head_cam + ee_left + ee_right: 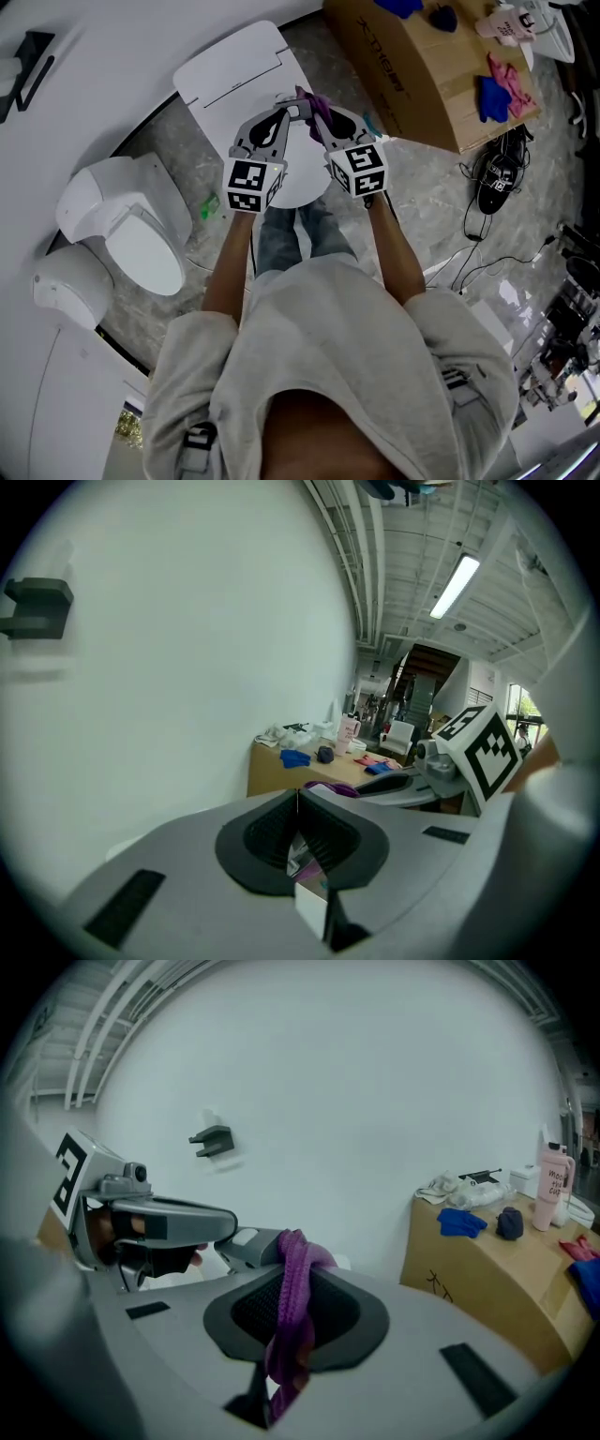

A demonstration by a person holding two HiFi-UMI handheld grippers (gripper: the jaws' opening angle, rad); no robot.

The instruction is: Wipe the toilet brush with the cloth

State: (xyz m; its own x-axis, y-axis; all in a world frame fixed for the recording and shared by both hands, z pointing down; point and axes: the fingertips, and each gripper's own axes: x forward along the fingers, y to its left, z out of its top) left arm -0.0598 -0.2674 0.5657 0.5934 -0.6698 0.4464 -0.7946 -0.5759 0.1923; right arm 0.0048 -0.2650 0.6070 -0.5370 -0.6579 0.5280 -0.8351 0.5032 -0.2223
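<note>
My right gripper (316, 111) is shut on a purple cloth (292, 1307), which hangs down between its jaws and bunches over the tips (305, 97). My left gripper (288, 112) sits close beside it, tips almost touching the cloth (328, 787). Its jaws meet in a thin line (298, 797). A white piece that looks like the toilet brush handle (309, 907) sits low in the grip; the rest of the brush is hidden. Below both grippers lies a white round shape (302, 185) that I cannot identify.
A white toilet (141, 234) stands on the left by the curved white wall. A flat white lid (234, 66) lies ahead. A cardboard box (441, 89) with blue and pink cloths is at the right, with cables and a black shoe (495, 183) on the floor.
</note>
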